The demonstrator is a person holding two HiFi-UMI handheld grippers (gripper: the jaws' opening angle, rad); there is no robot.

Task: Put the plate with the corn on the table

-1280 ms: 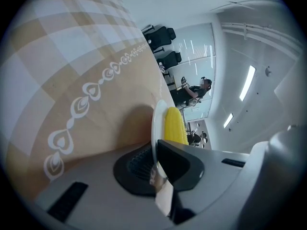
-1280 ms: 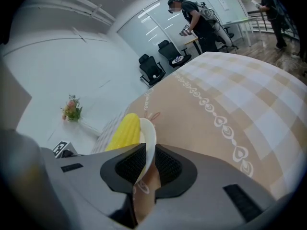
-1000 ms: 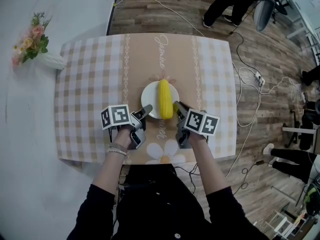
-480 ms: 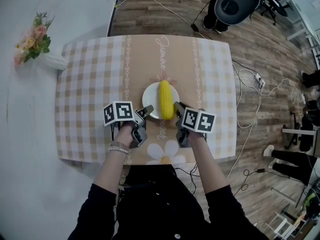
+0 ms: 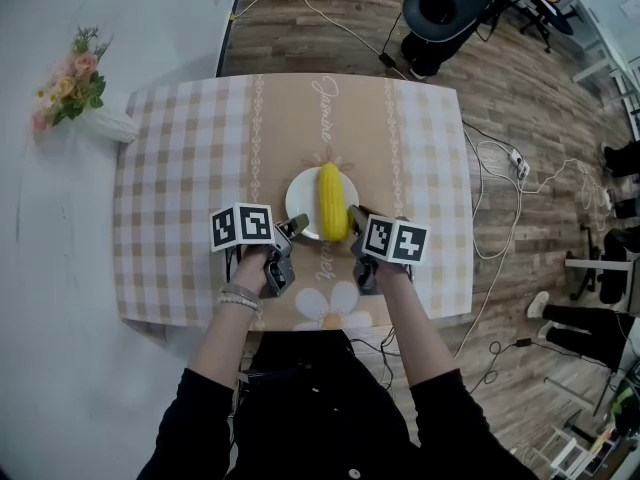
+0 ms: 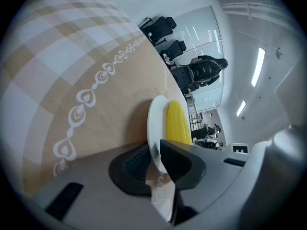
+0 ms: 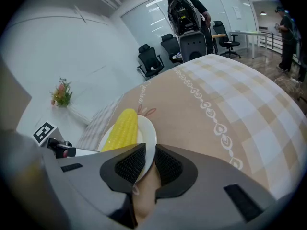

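Note:
A white plate (image 5: 303, 200) carrying a yellow corn cob (image 5: 330, 200) is at the near middle of the checked tablecloth (image 5: 180, 168). My left gripper (image 5: 297, 224) is shut on the plate's near-left rim, and my right gripper (image 5: 352, 212) is shut on its near-right rim. In the left gripper view the plate's edge (image 6: 152, 123) runs between the left gripper's (image 6: 154, 158) dark pads, with the corn (image 6: 176, 123) beyond. In the right gripper view the right gripper (image 7: 149, 159) pinches the rim (image 7: 149, 138) beside the corn (image 7: 122, 128). I cannot tell whether the plate touches the cloth.
A bunch of flowers in a white vase (image 5: 85, 103) lies off the table's far-left corner. A black office chair (image 5: 440, 8) stands beyond the far edge. Cables (image 5: 500, 168) trail over the wooden floor to the right. The near table edge is just behind both grippers.
Both grippers and the plate stay in almost the same place. Beyond the table a black office chair has rolled into view and moved left.

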